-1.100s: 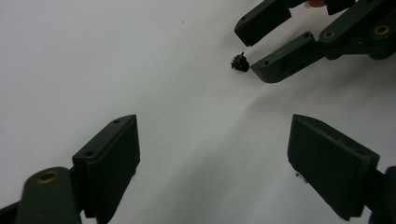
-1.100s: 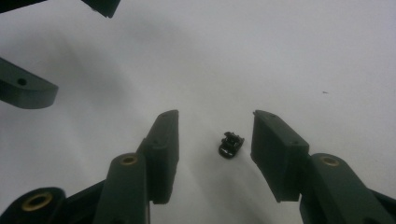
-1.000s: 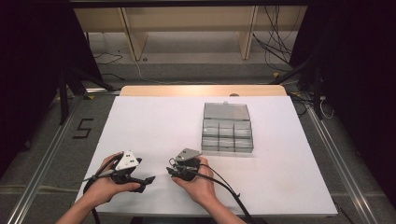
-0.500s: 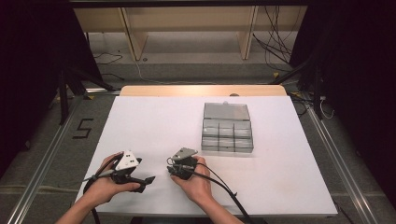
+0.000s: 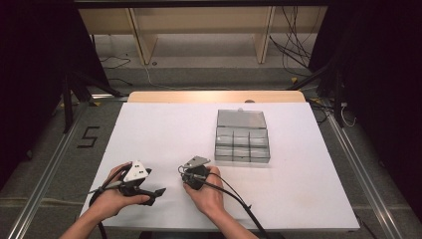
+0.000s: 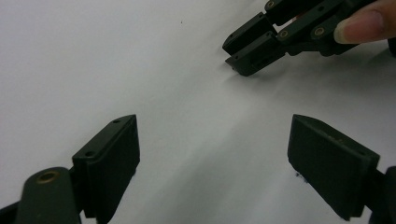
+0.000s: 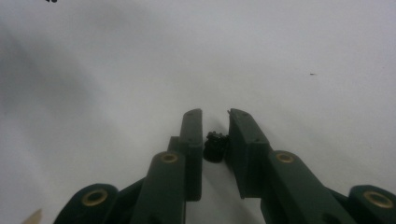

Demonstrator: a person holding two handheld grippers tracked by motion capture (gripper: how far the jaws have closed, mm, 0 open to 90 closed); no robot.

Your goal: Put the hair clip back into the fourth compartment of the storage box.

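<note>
A small black toothed part [image 7: 215,146] lies on the white table between the jaws of my right gripper [image 7: 215,114]. Those jaws have just been closing and now press on the part from both sides. In the high view the right gripper [image 5: 183,172] rests low on the table near the front, pointing left, with a hand around it. My left gripper [image 6: 212,128] stands wide open over bare white surface, nothing between its pads. It faces the right gripper [image 6: 243,58], whose narrow tips lie a short way ahead. The left gripper [image 5: 158,191] sits at the front left.
A clear plastic compartment box [image 5: 242,137] with its lid up stands on the white table [image 5: 164,129] right of the middle, behind the right hand. Cables [image 5: 239,199] trail from the grippers toward the front edge. Dark floor and rails flank the table.
The right gripper's jaws look narrower than a second ago. Both hands stay where they were.
</note>
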